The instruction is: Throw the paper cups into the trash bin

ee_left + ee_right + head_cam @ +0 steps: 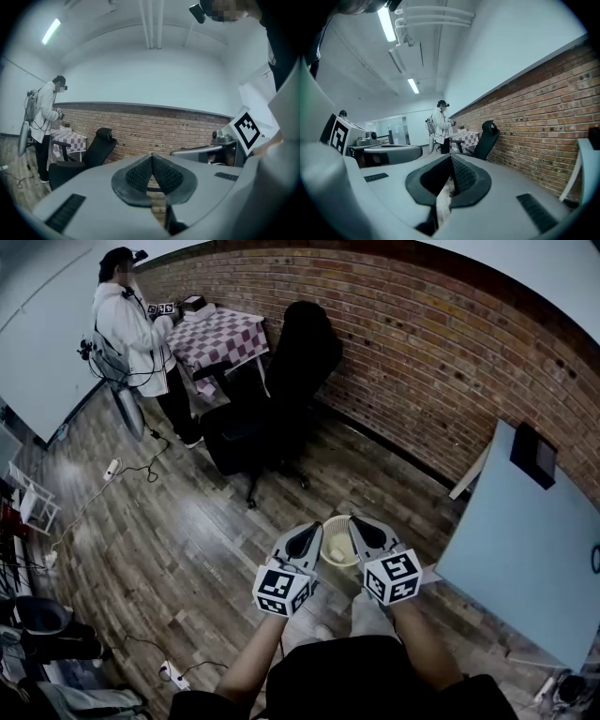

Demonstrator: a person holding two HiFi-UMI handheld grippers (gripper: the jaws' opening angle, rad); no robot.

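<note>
In the head view a round cream trash bin (pixel 337 551) stands on the wooden floor just ahead of me, half hidden between my two grippers. My left gripper (pixel 306 534) hangs over its left rim and my right gripper (pixel 360 527) over its right rim. Both point forward, nearly level. The left gripper (pixel 151 157) has its ridged pads pressed together with nothing between them. In the right gripper view the right gripper (pixel 451 158) also has its pads meeting at the tip, and they hold nothing. No paper cup shows in any view.
A black office chair (pixel 281 381) stands ahead by the brick wall (pixel 441 362). Beyond it are a checkered table (pixel 221 334) and a person in white (pixel 131 329). A pale blue table (pixel 525 549) lies at my right. Cables and a power strip (pixel 112 468) lie on the floor at left.
</note>
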